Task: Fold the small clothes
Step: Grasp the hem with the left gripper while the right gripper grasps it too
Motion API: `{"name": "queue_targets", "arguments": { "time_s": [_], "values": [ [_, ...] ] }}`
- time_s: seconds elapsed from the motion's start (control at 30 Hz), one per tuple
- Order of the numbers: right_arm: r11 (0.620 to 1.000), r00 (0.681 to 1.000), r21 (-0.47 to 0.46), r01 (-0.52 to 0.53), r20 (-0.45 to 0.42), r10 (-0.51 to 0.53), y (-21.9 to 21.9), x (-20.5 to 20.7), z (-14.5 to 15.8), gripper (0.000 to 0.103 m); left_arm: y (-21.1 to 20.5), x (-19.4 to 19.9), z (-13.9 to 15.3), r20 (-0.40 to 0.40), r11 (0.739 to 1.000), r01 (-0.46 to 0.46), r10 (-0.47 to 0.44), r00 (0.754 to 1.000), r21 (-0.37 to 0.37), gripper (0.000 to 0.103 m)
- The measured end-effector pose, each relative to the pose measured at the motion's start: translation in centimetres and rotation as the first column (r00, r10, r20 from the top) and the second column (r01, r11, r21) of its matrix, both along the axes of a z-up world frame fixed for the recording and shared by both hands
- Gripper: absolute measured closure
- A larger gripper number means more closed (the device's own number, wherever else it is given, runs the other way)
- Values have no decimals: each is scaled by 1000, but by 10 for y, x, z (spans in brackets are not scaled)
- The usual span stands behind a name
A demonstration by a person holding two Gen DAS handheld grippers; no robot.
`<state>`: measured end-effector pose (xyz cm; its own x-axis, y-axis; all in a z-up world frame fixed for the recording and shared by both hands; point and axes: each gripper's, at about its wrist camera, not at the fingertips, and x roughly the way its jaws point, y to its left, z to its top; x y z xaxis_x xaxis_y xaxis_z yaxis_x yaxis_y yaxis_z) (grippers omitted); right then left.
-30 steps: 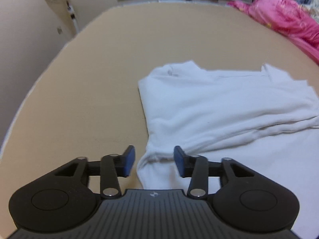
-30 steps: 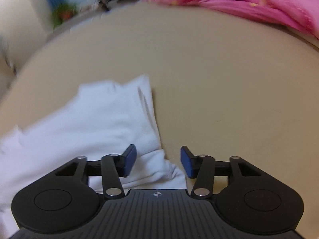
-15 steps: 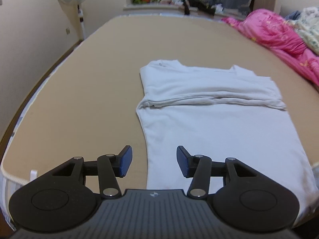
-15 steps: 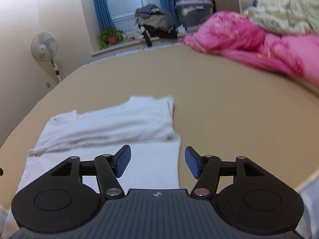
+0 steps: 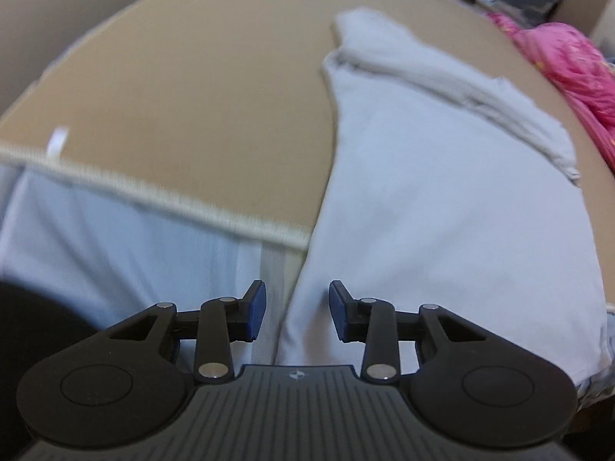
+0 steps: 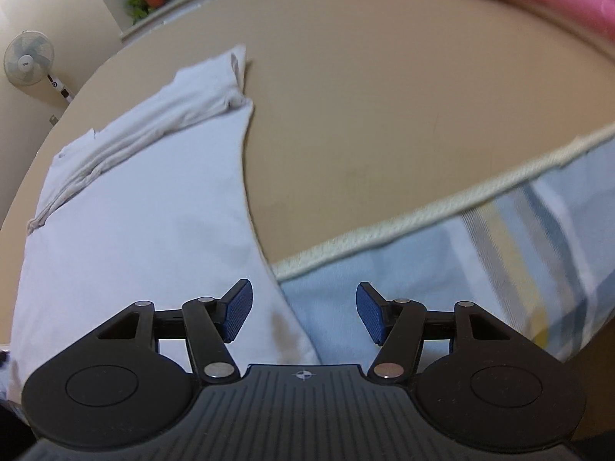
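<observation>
The left gripper (image 5: 295, 312) and right gripper (image 6: 303, 315) both hang with jaws spread and nothing between them, at the near hem of the white T-shirt (image 5: 442, 199). The shirt lies flat on the tan mattress (image 6: 384, 96), hem overhanging its corded edge, far part folded over. Beyond it lies a pink quilt (image 5: 569, 57).

Black hand-held gripper (image 5: 296, 310), blue pads (image 5: 256, 309)

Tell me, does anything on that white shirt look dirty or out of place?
Yes. The white shirt has a brownish stain near its bottom corner, which hangs over the bed's piped edge just ahead of the open right gripper. Otherwise it lies flat.
</observation>
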<state>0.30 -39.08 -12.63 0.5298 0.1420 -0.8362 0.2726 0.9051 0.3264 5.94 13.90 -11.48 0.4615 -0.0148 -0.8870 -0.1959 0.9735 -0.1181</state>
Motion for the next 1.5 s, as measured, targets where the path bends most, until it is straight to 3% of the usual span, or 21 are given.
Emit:
{"name": "queue_targets", "arguments": {
  "time_s": [0.2, 0.3, 0.4, 0.53, 0.57, 0.73, 0.87, 0.97, 1.1, 1.33, 1.5],
  "values": [
    [995, 992, -38, -87, -99, 83, 13, 4, -18, 45, -12, 5, -9, -47, 997, 35, -32, 998, 74, 66],
    [989, 986, -72, -132, -111, 124, 22, 2, -19, 47, -13, 2, -9, -54, 997, 39, -36, 998, 62, 81],
    [983, 978, -55, -176, -121, 169, 29, -5, -18, 63, -16, -1, -10, -58, 995, 71, -67, 996, 72, 94],
    [981, 976, -40, -189, -116, 184, 32, -14, -14, 93, -24, -3, -9, -54, 990, 92, -87, 995, 102, 96],
    [984, 979, -30, -178, -111, 174, 30, -15, -13, 95, -25, -4, -9, -54, 990, 94, -89, 995, 108, 96],
    [992, 988, 1, -128, -91, 127, 24, -18, -11, 96, -22, -4, -9, -55, 992, 84, -79, 995, 95, 95],
    [987, 980, -24, -157, -128, 153, 30, -14, -19, 88, -20, -4, -9, -63, 993, 80, -75, 995, 82, 95],
    [984, 978, -47, -173, -128, 165, 34, -13, -19, 88, -21, -5, -9, -67, 992, 85, -80, 995, 89, 95],
    [988, 983, -32, -150, -113, 146, 29, -12, -18, 96, -22, -5, -9, -65, 992, 83, -77, 995, 91, 95],
    [994, 994, -16, -110, -20, 109, 24, -19, -5, 98, -19, -5, -7, -42, 995, 74, -71, 997, 72, 97],
    [997, 989, 51, -54, 140, 47, 13, -26, 25, 98, -10, -11, 20, 109, 997, 76, -79, 991, 32, 98]
  ]
}}
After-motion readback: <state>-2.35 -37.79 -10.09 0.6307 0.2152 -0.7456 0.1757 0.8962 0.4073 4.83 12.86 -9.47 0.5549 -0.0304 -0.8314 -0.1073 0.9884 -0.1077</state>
